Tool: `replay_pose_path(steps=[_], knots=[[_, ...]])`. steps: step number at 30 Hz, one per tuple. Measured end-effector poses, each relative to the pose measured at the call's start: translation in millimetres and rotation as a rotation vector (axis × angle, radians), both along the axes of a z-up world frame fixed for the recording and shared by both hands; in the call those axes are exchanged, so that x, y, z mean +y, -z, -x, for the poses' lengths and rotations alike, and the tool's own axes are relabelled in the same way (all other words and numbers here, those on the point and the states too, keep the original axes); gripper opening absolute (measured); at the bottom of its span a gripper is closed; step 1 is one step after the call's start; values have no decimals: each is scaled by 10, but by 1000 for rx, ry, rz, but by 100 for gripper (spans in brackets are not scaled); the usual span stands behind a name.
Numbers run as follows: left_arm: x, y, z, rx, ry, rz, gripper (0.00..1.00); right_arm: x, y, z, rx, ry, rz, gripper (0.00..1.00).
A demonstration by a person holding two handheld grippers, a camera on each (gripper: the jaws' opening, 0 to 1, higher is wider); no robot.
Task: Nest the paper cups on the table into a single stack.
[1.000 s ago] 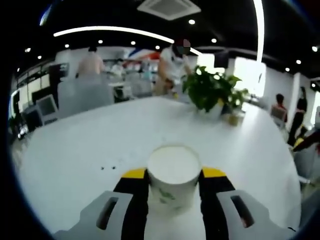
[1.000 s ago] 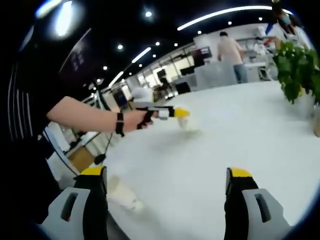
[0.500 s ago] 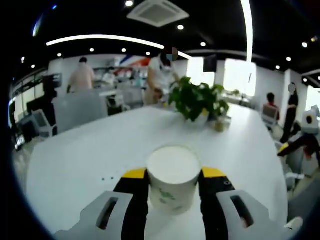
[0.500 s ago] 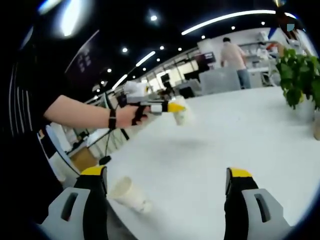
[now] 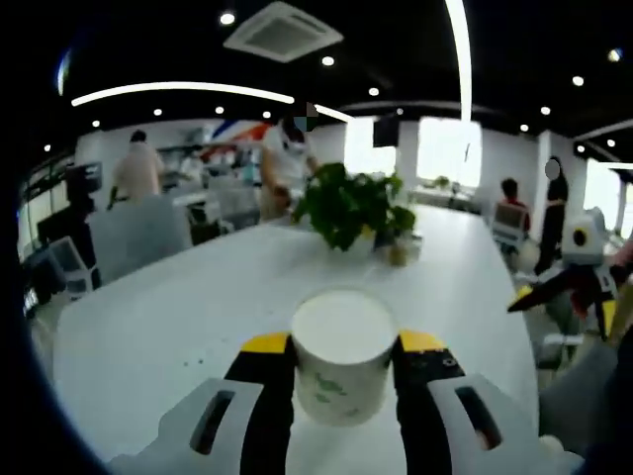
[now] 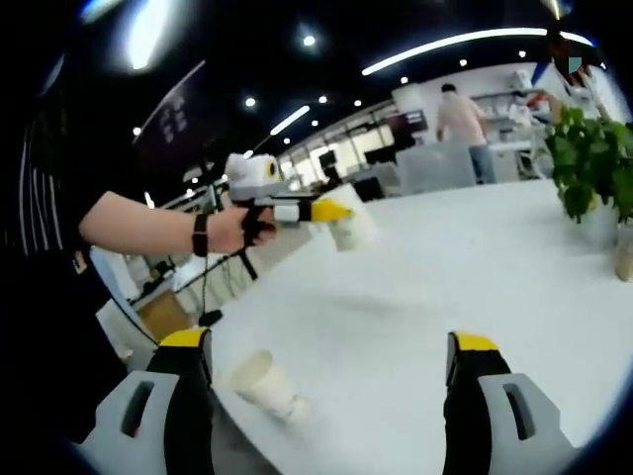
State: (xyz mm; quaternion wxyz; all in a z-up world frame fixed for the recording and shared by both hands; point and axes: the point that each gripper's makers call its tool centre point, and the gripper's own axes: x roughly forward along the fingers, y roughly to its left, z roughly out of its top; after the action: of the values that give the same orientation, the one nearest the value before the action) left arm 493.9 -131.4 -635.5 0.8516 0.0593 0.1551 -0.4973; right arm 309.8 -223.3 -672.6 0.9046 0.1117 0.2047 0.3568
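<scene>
Compared with a second earlier, the left gripper (image 5: 343, 368) had risen further off the white bench (image 5: 178, 307): in the right gripper view it (image 6: 334, 220) stood higher above the bench top than before, with the paper cup (image 6: 348, 230) carried clear of the surface. In the left gripper view more of the room had come into sight, and the potted plant (image 5: 348, 206) sat further left and lower in the picture, which came from the camera moving. The lying cup (image 6: 267, 384) near the bench's front edge showed more fully than a second before.

The left gripper's jaws were closed on the paper cup (image 5: 342, 364), one yellow-tipped jaw pressed on each side, the cup upright with its open white mouth facing the camera and a faint green print on its wall. The person's hand (image 6: 226, 231) held that gripper, a dark band at the wrist.

The right gripper (image 6: 331, 368) had its jaws spread wide apart with nothing between them, hovering over the bench. The lying cup rested on its side just beside the right gripper's left jaw, well apart from the held cup.

Beyond the bench, the potted plant (image 6: 590, 173) stood near the far end. People (image 5: 138, 170) stood in the background by desks and monitors, under ceiling lights
</scene>
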Motion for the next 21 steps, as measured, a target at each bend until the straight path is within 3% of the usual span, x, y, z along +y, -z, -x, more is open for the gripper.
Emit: replay_pose_path(steps=[13, 21], knots=[[13, -226, 413, -5, 6, 55, 37, 111, -1, 15, -10, -18, -10, 96], [15, -221, 600, 3, 25, 61, 37, 142, 1, 31, -10, -27, -13, 96]])
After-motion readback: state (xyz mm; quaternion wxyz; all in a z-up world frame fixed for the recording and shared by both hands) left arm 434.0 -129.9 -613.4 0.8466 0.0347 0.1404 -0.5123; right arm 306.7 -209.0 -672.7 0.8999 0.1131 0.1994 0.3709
